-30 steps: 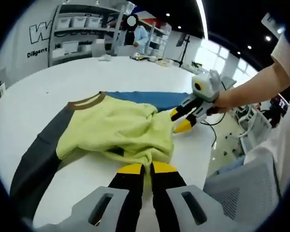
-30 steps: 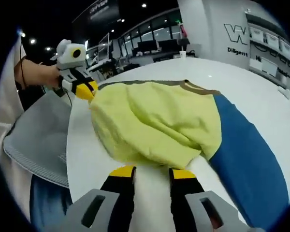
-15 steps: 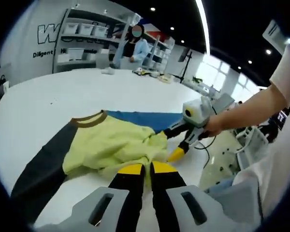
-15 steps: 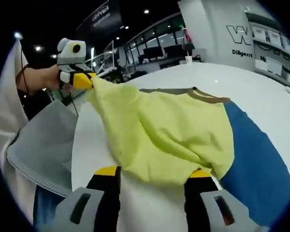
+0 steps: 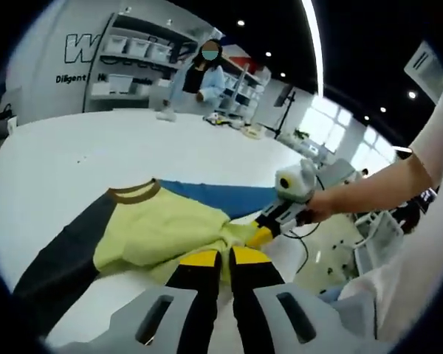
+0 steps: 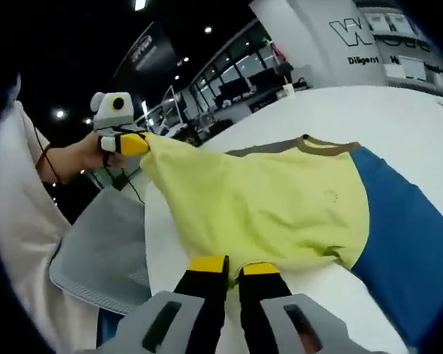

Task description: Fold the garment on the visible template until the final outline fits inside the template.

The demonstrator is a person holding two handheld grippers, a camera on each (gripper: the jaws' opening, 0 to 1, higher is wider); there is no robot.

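I judge this fold barely begun. The shirt lies mostly flat on the white counter, collar far from me, with its near hem lifted off the surface, and nothing has been laid over yet. I can't pick out a template outline under the cloth, so I can't say how the final shape will fit.

My right gripper has its yellow-tipped jaws drawn together on the near hem, which sits directly at the tips; the yellow body spreads away ahead and the blue sleeve runs off to the gripper's right. My left gripper is likewise clamped on the hem at its own tips, the dark grey sleeve stretching off to its left. In the right gripper view that left gripper holds the far hem corner raised, the edge taut between the two. What remains is carrying the hem over toward the collar, then dealing with both sleeves.
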